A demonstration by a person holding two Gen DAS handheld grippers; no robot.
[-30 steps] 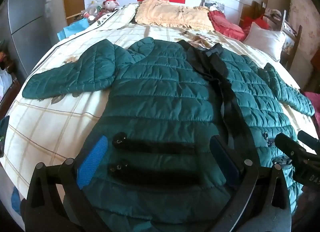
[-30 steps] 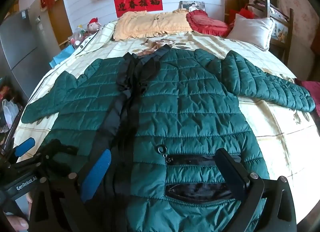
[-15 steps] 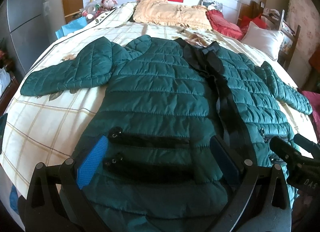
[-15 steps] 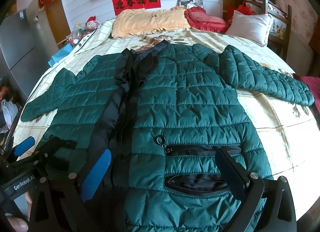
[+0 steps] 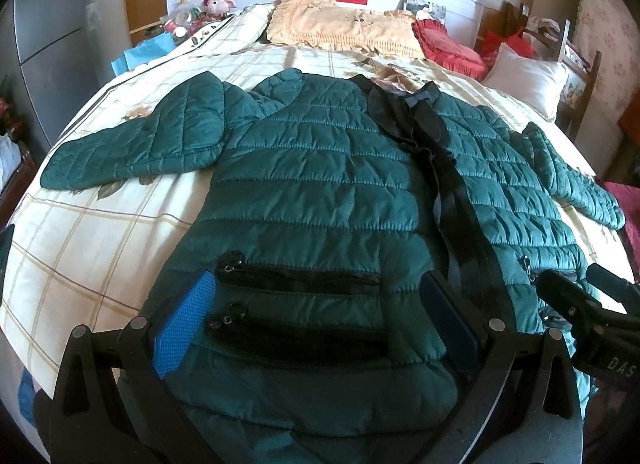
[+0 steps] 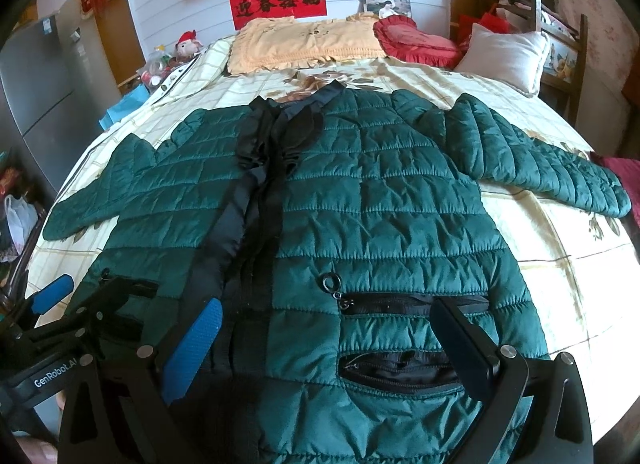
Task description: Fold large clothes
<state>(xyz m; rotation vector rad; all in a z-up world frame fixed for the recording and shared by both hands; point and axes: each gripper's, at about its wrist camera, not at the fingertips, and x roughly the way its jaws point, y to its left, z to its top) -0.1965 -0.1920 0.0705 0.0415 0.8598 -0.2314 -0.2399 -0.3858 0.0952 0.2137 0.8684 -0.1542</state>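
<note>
Jacket [image 5: 312, 192], a green quilted one, lies spread front-up on the bed [image 5: 100, 248], sleeves out to either side, hem nearest both cameras. The left gripper [image 5: 316, 320] hangs released over the hem-side pockets [image 5: 296, 276] left of the black front band [image 6: 256, 224]; the right gripper [image 6: 328, 344] hangs released over the pockets right of that band. Neither holds fabric. The risks, as I judge them: slick puffy quilting may slip from a shallow pinch, a finger could snag the ring zipper pull [image 6: 331, 282], and uneven lifting would skew the fold.
</note>
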